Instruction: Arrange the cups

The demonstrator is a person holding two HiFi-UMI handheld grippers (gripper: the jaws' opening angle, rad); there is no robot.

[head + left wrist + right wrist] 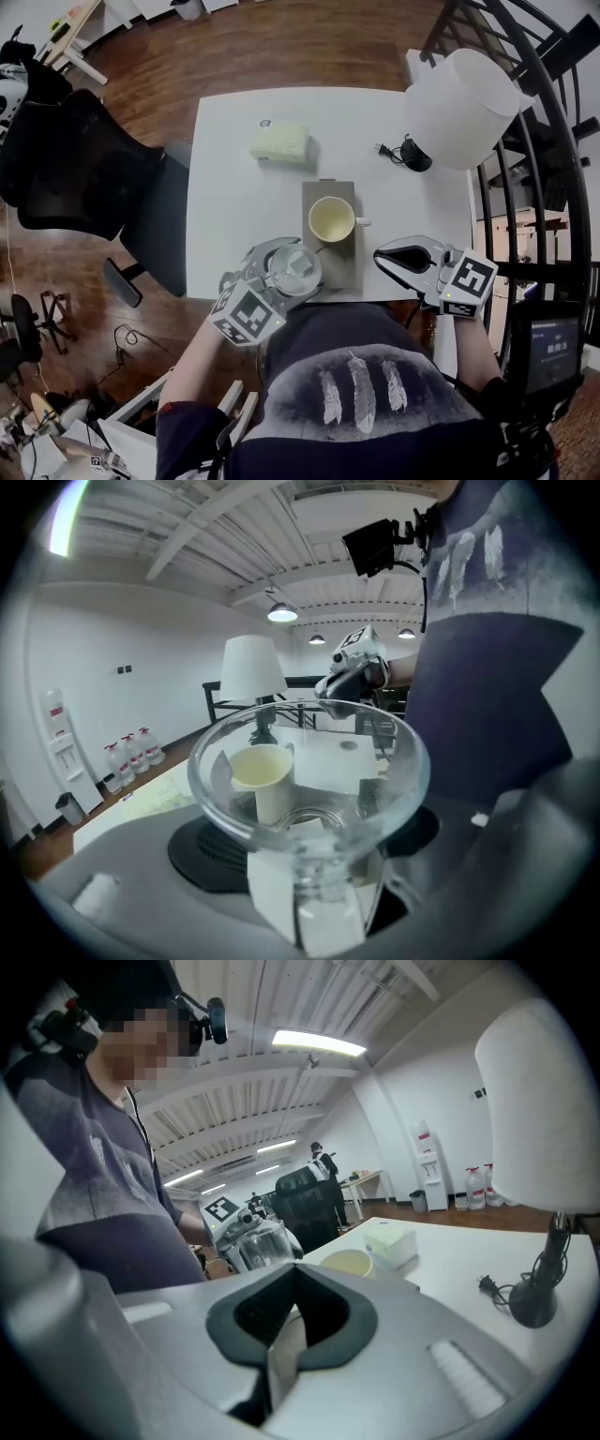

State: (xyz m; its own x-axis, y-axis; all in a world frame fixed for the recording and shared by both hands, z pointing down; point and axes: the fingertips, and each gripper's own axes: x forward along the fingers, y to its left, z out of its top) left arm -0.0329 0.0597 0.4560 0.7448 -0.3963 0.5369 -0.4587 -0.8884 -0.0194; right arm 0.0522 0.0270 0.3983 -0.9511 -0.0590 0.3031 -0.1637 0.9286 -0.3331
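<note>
Over on the left a black office chair [84,169] stands pulled away from the white table [234,206]. At the table's near edge the person's left gripper [277,266] has its jaws clamped partway round a clear glass cup [298,272], and from its own view the pads catch the glass low down, near the base, with the wide mouth tipped back toward the camera. The glass looks to be carried in the air, over the near left corner of the grey mat [328,190], though I can't tell how high it sits above the surface. On the middle of that mat stands the cream mug [330,220], upright, handle to the right, and nothing is touching it. Behind it a pale green packet [279,142] lies on the table. Further right the right gripper [394,257] hangs by the table edge, jaws pressed together with nothing between them, and a white lamp [459,108] stands at the far right corner. I'd say the step in hand is bringing the glass over to join the mug. The next move wants the glass tipped upright, lowered onto the bare near strip of mat clear of the mug, and only then let go.
</note>
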